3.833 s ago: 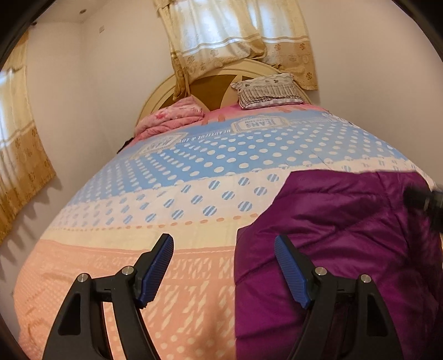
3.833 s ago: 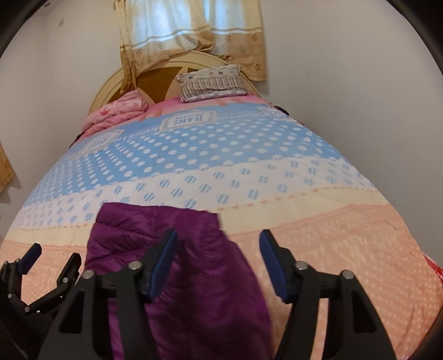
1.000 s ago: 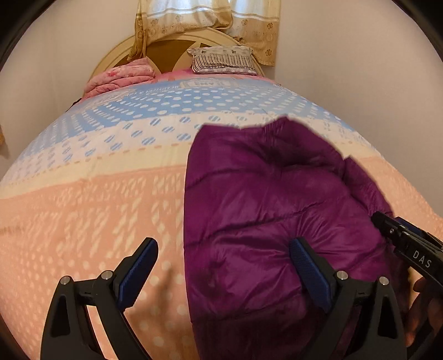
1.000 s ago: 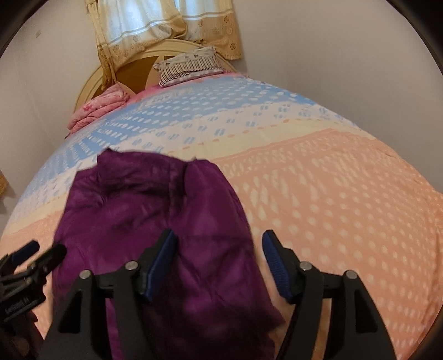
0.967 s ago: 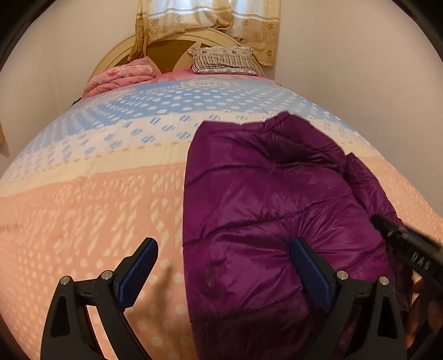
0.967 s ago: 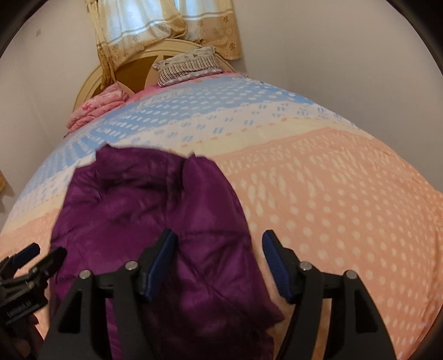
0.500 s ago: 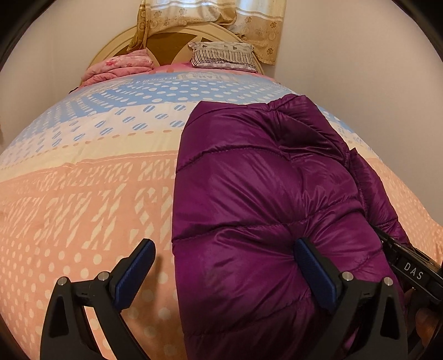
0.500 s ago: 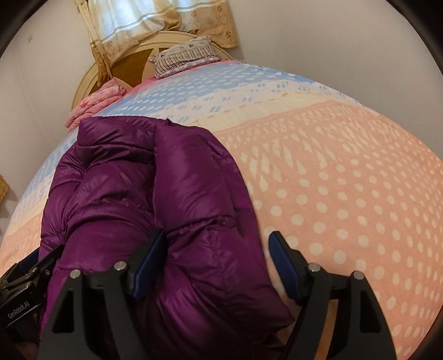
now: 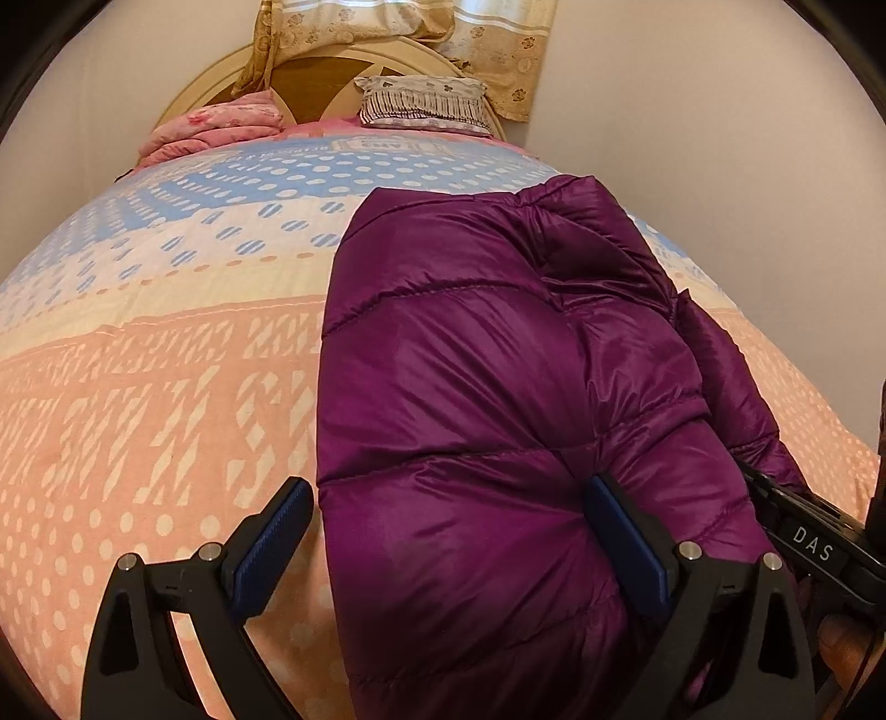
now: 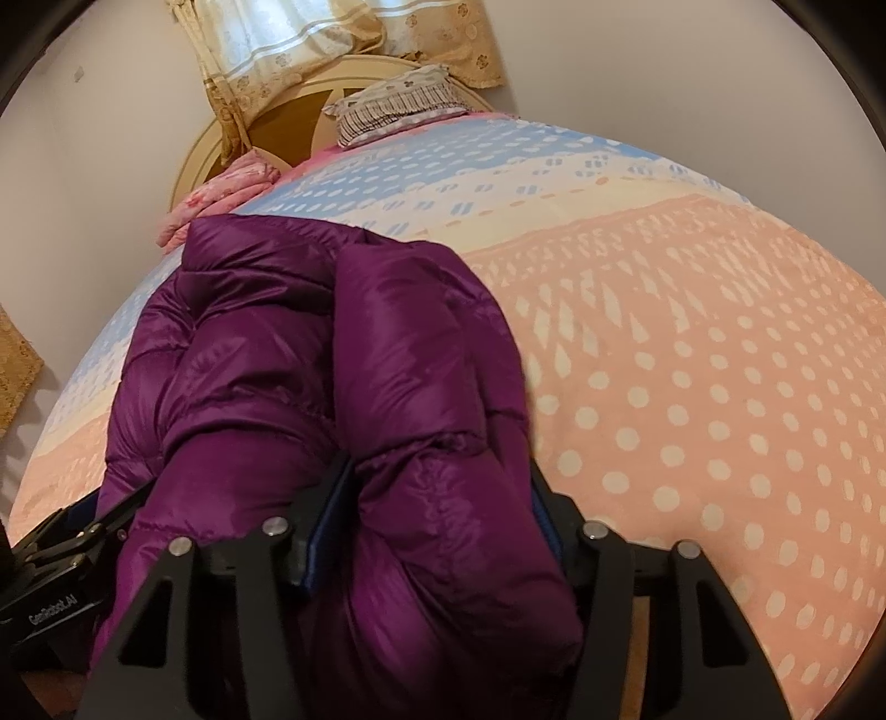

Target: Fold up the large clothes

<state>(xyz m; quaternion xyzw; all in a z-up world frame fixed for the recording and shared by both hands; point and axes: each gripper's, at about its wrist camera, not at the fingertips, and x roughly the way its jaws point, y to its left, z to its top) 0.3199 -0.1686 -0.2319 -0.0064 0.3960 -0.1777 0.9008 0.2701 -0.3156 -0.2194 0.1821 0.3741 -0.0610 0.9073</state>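
Note:
A purple puffer jacket [image 9: 487, 387] lies lengthwise on the bedspread [image 9: 166, 399], its near end toward me. My left gripper [image 9: 448, 531] is open wide over the jacket's near left corner. Its right pad sinks into the fabric while the left pad stands just off the jacket's edge. In the right wrist view the jacket [image 10: 387, 354] bulges up between the fingers of my right gripper [image 10: 437, 520]. Those jaws are closing and both pads press into the padded fold. Each gripper shows at the other view's edge: the right gripper [image 9: 808, 545], the left gripper [image 10: 55, 559].
A striped pillow [image 9: 423, 105] and a folded pink blanket [image 9: 216, 130] lie at the head of the bed by the cream headboard [image 9: 332, 72]. Curtains [image 9: 398, 27] hang behind it. A pale wall [image 9: 720, 166] runs close along the right side of the bed.
Both grippers have come closer to the jacket's near end, which now fills more of each view. The right jaws have narrowed onto the jacket's right fold.

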